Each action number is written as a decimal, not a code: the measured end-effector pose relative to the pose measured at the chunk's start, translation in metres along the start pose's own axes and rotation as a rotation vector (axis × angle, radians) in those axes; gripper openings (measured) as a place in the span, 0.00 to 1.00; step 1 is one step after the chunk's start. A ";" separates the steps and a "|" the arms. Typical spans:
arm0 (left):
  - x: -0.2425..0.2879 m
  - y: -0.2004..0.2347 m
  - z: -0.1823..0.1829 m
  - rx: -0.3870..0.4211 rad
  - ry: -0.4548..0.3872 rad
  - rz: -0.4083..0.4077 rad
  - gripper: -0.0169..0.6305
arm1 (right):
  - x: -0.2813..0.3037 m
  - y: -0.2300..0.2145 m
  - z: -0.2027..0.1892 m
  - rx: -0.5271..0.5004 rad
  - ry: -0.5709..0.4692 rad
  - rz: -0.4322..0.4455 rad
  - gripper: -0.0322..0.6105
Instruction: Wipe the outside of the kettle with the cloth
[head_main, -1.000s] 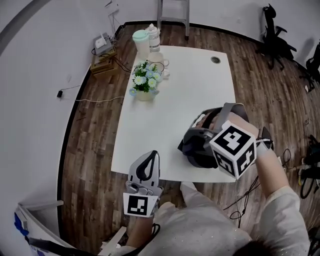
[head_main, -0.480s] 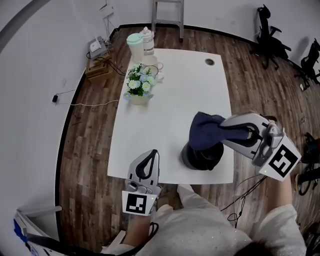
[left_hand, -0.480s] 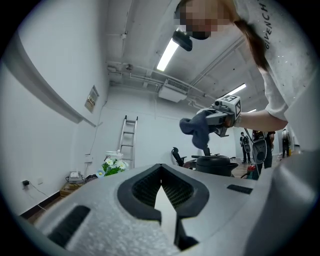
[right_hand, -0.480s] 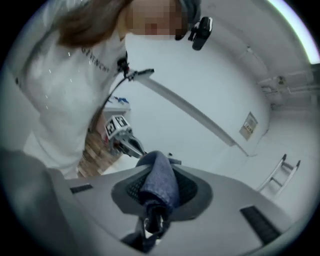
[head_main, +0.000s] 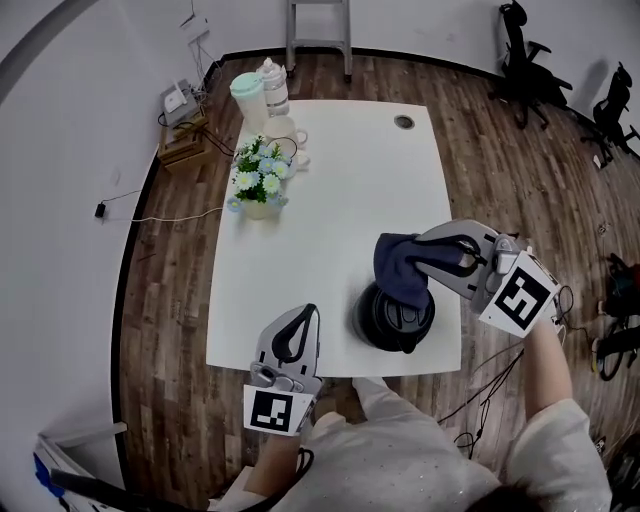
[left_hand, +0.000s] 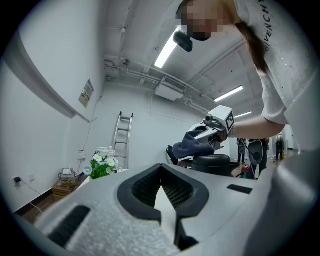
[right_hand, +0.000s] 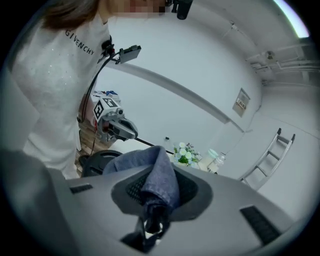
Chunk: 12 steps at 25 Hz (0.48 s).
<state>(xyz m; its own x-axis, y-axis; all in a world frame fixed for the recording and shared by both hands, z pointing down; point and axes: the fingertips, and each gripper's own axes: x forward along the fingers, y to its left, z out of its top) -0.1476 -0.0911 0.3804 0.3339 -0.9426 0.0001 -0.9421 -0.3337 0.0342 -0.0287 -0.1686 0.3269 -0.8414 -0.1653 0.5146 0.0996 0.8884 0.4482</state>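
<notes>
Right now the dark blue cloth (head_main: 399, 266) is pinched in the right gripper (head_main: 418, 258), whose jaws are clamped on a bunched fold of it. The rest of the cloth drapes onto the far upper side of the round black kettle (head_main: 390, 320), touching it. The kettle stands upright on the white rectangular desk (head_main: 330, 200), near the desk's front right corner. The left gripper (head_main: 302, 316) hovers at the desk's front edge, to the left of the kettle and apart from it, its jaws pressed together with nothing between them. Farther back along the desk's left side are a pot of white and blue flowers (head_main: 256, 184) and a pale green-lidded jug (head_main: 248, 93).
</notes>
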 end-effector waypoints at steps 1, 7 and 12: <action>0.000 0.003 -0.003 0.016 0.007 0.009 0.03 | 0.007 -0.005 -0.006 -0.021 0.024 0.004 0.15; 0.000 0.018 -0.013 0.013 0.033 0.076 0.03 | 0.041 -0.024 -0.035 -0.008 0.044 0.052 0.15; 0.004 0.026 -0.017 0.015 0.042 0.123 0.03 | 0.063 -0.029 -0.060 0.083 -0.007 0.112 0.15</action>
<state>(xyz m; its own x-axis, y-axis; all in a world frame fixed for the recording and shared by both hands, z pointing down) -0.1704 -0.1031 0.3983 0.2166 -0.9752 0.0454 -0.9762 -0.2160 0.0167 -0.0525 -0.2302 0.3898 -0.8312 -0.0601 0.5527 0.1493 0.9335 0.3261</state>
